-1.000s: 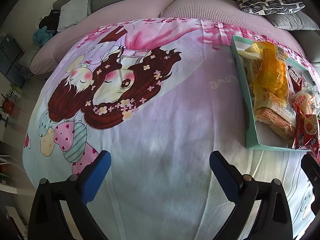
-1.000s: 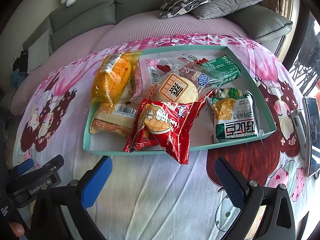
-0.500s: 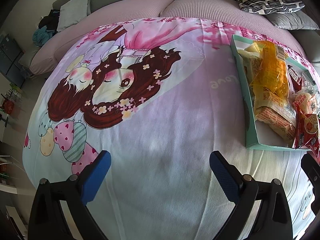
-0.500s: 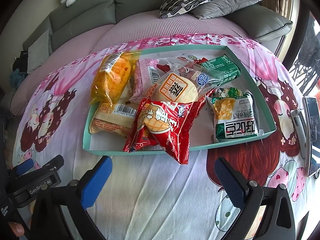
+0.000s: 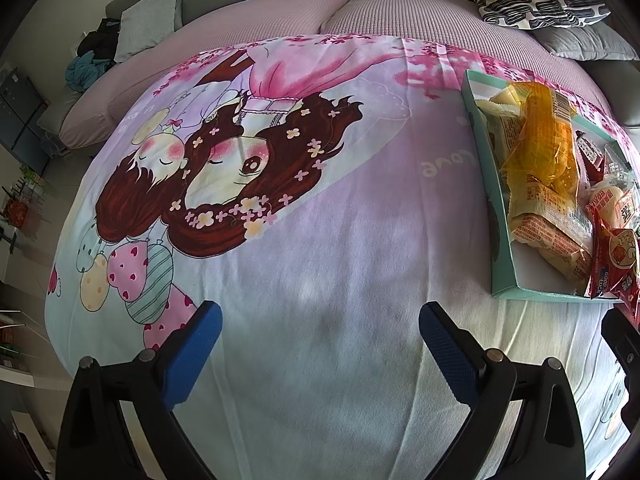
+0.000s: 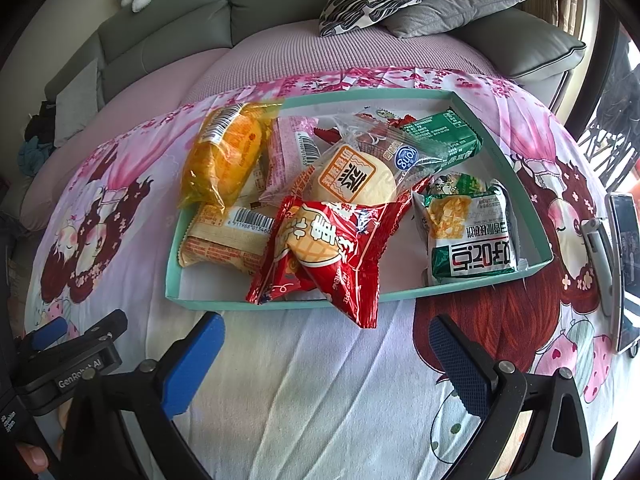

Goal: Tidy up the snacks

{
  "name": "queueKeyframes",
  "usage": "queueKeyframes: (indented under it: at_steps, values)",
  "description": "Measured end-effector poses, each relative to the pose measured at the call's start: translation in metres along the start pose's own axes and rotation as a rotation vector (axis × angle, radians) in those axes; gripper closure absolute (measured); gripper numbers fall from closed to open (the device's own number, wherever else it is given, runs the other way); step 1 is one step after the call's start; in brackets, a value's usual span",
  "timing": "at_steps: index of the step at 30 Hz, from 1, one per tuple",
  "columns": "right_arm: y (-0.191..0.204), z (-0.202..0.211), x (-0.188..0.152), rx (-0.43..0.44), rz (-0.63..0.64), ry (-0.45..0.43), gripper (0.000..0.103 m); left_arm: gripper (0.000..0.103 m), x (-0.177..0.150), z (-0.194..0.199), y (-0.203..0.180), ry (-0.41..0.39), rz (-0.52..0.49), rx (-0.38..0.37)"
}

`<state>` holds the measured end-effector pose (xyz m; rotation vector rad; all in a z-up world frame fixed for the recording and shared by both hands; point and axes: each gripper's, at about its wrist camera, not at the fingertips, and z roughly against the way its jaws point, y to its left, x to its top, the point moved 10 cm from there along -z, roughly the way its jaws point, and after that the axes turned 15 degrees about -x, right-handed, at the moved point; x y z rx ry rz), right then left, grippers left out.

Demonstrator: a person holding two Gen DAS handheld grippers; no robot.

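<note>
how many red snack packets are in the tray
2 clearly: a large red packet at the front middle of the teal tray, its corner hanging over the rim, and a smaller red packet tucked under its left side. More red shows farther back, mostly hidden.

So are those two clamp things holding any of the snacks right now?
No. Both are open and empty: the left tool hangs over bare blanket, and the right tool sits short of the snack tray.

right hand-held gripper [image 6: 326,354]: jaws apart, empty | red snack packet [image 6: 340,252]: overhangs teal tray [image 6: 280,304] front rim
</note>
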<state>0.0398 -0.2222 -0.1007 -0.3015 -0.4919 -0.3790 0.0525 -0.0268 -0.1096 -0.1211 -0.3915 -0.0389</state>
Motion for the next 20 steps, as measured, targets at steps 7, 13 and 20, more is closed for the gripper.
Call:
queueKeyframes:
  at_steps: [7, 13, 20]
  values:
    - [0.0002, -0.0002, -0.0004, 0.000, 0.000, 0.000, 0.000, 0.004, 0.0004, 0.0021, -0.0016, -0.010, -0.002, -0.005]
    - [0.0000, -0.0001, 0.0000, 0.000, -0.001, 0.000, 0.000, 0.004, 0.0013, 0.0040, -0.0006, -0.023, 0.003, -0.005]
    - [0.0000, -0.0002, -0.0002, -0.001, 0.000, 0.001, 0.000, 0.004, 0.0020, 0.0042, -0.0021, -0.020, 0.002, -0.010]
